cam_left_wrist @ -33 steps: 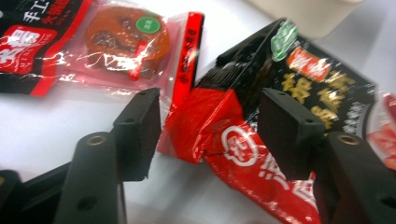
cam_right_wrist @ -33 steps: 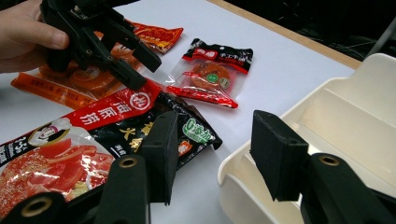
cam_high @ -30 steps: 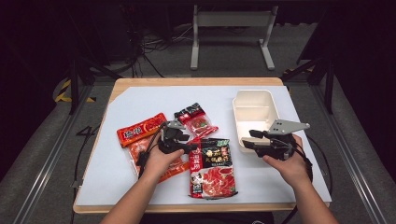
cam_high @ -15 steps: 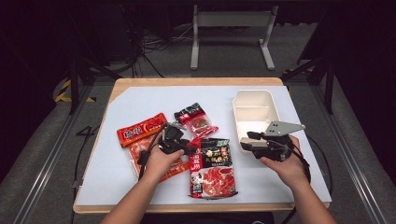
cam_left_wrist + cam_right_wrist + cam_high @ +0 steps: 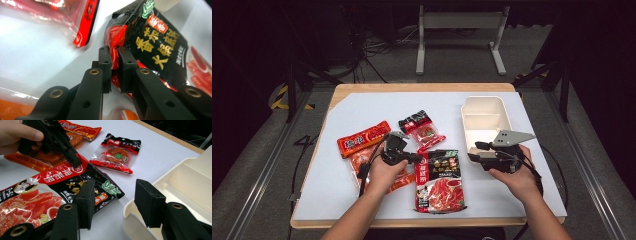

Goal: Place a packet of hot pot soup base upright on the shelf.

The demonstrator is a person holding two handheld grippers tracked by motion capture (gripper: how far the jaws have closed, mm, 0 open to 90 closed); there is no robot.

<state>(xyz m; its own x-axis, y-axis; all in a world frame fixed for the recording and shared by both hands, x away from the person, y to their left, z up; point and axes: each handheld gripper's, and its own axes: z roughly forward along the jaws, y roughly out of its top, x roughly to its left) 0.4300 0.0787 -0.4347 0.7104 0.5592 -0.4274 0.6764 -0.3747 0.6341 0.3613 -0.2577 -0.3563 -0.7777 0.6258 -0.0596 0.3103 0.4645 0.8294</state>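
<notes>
Left hand-held gripper [image 5: 114, 62] newly clamping 番茄火锅 packet [image 5: 155, 47]

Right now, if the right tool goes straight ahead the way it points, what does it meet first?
Probably the top right corner of the black and red sauce packet, which lies just ahead of the open right tool; the white container sits alongside. Depth is uncertain.

Light from above makes the white table sheet [image 5: 362, 110] bright, while the room around is dark. Glare lies on the glossy red-and-black sauce pouch [image 5: 160, 47]; nearby black jaws look blurred.
</notes>
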